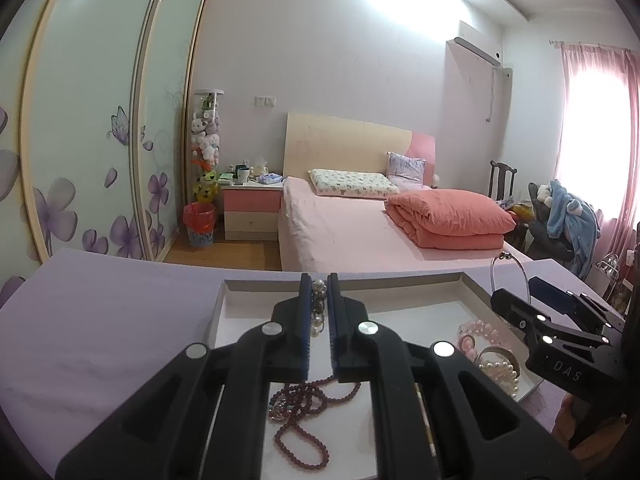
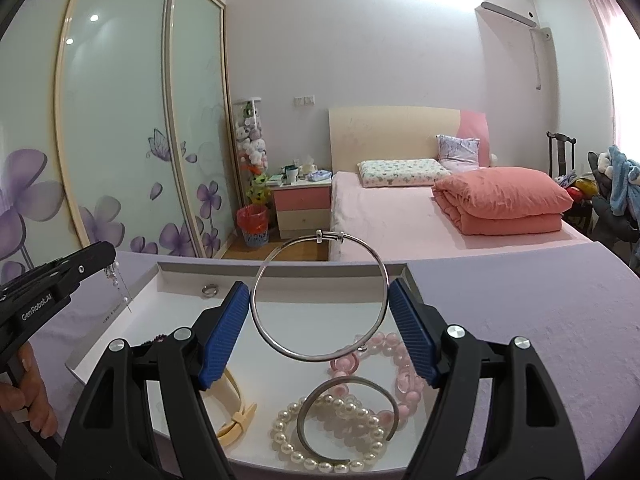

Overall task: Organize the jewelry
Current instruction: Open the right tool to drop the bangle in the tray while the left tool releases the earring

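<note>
Both claws grip: right claw (image 2: pixel 320 312) a thin silver bangle (image 2: pixel 320 344), left claw (image 1: pixel 319 308) one pearl strand (image 1: pixel 318 304), over the tray (image 2: pixel 120 328).

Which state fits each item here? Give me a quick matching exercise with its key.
Column 1:
1. silver bangle
2. pearl earring
3. dark red bead necklace
4. small ring

Column 2:
A. lying loose in the tray, near its far wall
B. pinched in the left hand-held gripper
C. spanning the right hand-held gripper
D. coiled on the tray floor

Pairs: 1-C, 2-B, 3-D, 4-A
</note>
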The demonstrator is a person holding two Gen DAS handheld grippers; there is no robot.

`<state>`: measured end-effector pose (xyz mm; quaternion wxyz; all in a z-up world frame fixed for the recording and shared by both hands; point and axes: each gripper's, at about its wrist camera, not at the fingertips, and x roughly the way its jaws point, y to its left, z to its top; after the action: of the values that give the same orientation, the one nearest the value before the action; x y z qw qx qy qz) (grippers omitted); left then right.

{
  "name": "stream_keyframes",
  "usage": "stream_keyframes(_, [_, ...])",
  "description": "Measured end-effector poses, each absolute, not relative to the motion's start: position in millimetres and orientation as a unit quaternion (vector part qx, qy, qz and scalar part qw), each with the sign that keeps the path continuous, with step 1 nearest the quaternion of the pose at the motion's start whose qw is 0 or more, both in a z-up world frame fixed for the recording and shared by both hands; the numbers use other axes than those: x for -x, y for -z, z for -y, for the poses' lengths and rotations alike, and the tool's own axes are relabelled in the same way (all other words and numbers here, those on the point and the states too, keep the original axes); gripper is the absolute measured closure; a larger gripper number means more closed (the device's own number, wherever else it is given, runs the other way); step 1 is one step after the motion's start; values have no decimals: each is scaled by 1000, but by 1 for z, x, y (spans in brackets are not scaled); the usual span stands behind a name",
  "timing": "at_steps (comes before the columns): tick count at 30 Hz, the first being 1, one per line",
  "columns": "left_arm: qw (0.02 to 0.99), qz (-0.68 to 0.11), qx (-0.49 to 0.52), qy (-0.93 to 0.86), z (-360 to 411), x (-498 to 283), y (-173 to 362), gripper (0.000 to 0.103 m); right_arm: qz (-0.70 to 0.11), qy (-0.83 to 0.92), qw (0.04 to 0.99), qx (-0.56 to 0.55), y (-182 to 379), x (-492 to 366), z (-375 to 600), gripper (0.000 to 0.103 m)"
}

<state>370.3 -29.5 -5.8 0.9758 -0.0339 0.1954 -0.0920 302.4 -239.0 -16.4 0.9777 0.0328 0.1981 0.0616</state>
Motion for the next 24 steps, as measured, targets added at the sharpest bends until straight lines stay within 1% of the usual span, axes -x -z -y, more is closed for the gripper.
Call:
stream_keyframes(2, [975, -199, 32, 93, 31, -371, 9, 94, -200, -62, 977, -32, 16, -304, 238, 30])
stream_keyframes(4, [975, -201, 31, 94, 31, -373, 10, 94, -197, -63, 978, -34, 15, -303, 238, 22])
stream_keyframes(6, [974, -203, 30, 94, 31, -376, 9, 94, -196, -67, 978, -35, 15, -303, 238, 20])
stream_keyframes(17, [973, -209, 25, 95, 32, -377, 14, 92, -194, -68, 978, -36, 14, -302, 238, 20])
stream_keyframes(19, [973, -210, 24, 95, 32, -378, 15, 88, -194, -69, 978, -36, 14, -301, 239, 20])
stream_keyframes(20, [973, -209, 24, 95, 32, -377, 15, 83, -194, -69, 978, -35, 15, -301, 239, 20])
stream_keyframes(21, [973, -209, 25, 95, 32, -377, 16, 81, -194, -69, 978, -35, 15, -301, 239, 20])
stream_keyframes(24, [973, -210, 24, 93, 34, -377, 15, 81, -194, -69, 978, -35, 15, -301, 239, 20])
